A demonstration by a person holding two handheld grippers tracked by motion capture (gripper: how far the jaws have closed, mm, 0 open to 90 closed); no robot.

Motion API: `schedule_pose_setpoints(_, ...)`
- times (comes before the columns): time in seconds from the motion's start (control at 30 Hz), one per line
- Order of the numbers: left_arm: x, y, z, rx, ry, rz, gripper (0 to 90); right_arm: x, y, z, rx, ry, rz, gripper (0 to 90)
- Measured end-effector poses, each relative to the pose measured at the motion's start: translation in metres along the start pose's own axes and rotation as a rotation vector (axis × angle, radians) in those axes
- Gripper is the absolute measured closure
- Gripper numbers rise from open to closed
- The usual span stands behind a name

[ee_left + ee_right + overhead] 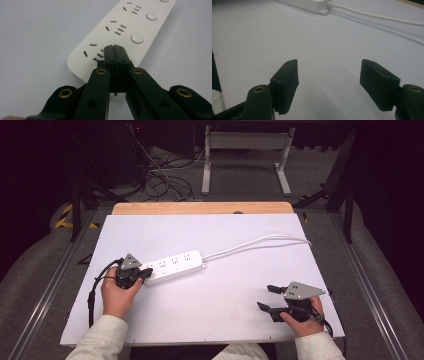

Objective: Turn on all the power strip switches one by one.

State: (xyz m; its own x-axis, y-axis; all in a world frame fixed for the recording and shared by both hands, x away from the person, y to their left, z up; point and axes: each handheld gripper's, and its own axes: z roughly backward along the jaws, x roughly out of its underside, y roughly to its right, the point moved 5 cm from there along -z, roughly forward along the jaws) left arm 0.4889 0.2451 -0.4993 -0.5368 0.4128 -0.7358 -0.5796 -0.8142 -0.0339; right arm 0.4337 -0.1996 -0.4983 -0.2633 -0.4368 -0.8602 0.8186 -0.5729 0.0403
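The left hand-held gripper (pixel 115 48) is seen with its 2 black jaws pressed together, nothing caught between them. In the left gripper view, their joined tips are set over the near end of the white power strip (pixel 125 37), just beside the nearest group of socket slots; whether the tips actually touch the casing cannot be told. In the high view this left hand-held gripper (pixel 145 272) is held by the person's left hand (pixel 119 295) at the left end of the power strip (pixel 175 265), which is laid slightly aslant on the left half of the white table (pixel 225 320).

A white cable (pixel 260 242) is run from the strip's right end in a curve toward the table's right edge.

The right hand-held gripper (pixel 266 297) is held near the front right corner of the table, well apart from the strip. In the right gripper view the right hand-held gripper (pixel 329 82) is shown with its jaws spread wide above bare table surface, with nothing between them.
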Motion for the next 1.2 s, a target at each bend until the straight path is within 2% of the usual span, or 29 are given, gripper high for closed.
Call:
schedule_pose_setpoints(0.13,-0.001,0.002,0.000,-0.008,-0.011,-0.015,90.0,0.000,0.000,0.000,0.000,-0.004,0.000,31.5)
schedule_pose_setpoints(0.23,-0.002,0.005,-0.001,-0.044,-0.028,-0.049,90.0,0.001,0.000,0.000,0.000,-0.005,-0.001,31.5)
schedule_pose_setpoints(0.37,-0.002,0.006,-0.003,-0.030,-0.023,-0.043,90.0,0.000,0.000,0.000,-0.001,-0.003,0.000,31.5)
schedule_pose_setpoints(0.4,-0.002,0.008,-0.003,-0.031,-0.027,-0.054,90.0,0.001,0.000,0.000,0.001,-0.005,-0.001,31.5)
schedule_pose_setpoints(0.5,-0.002,0.007,-0.004,0.012,-0.010,-0.012,90.0,0.001,0.000,0.000,0.001,-0.007,0.000,31.5)
schedule_pose_setpoints(0.57,-0.002,0.006,-0.004,0.011,-0.003,-0.014,90.0,0.001,0.000,0.000,-0.001,-0.004,0.000,31.5)
schedule_pose_setpoints(0.63,-0.001,0.006,-0.002,0.011,0.028,-0.007,90.0,0.001,0.000,0.001,0.000,-0.001,0.001,31.5)
schedule_pose_setpoints(0.67,-0.005,0.003,0.003,0.021,0.068,0.016,90.0,0.000,0.000,0.002,0.002,0.000,0.001,31.5)
schedule_pose_setpoints(0.7,-0.006,0.003,0.005,0.034,0.088,0.037,90.0,0.001,0.001,0.001,0.000,0.001,0.000,31.5)
schedule_pose_setpoints(0.73,-0.008,0.002,0.006,0.032,0.098,0.040,90.0,0.001,0.001,0.001,0.000,0.001,-0.001,31.5)
schedule_pose_setpoints(0.83,-0.010,0.003,0.008,0.021,0.101,0.023,90.0,0.001,0.001,0.000,-0.001,0.002,-0.001,31.5)
schedule_pose_setpoints(1.03,-0.018,0.011,0.010,0.034,0.118,-0.002,90.0,0.000,0.000,0.001,0.002,-0.002,0.002,31.5)
schedule_pose_setpoints(1.2,-0.022,0.015,0.006,0.033,0.111,-0.024,90.0,0.001,0.001,0.000,0.001,-0.005,-0.002,31.5)
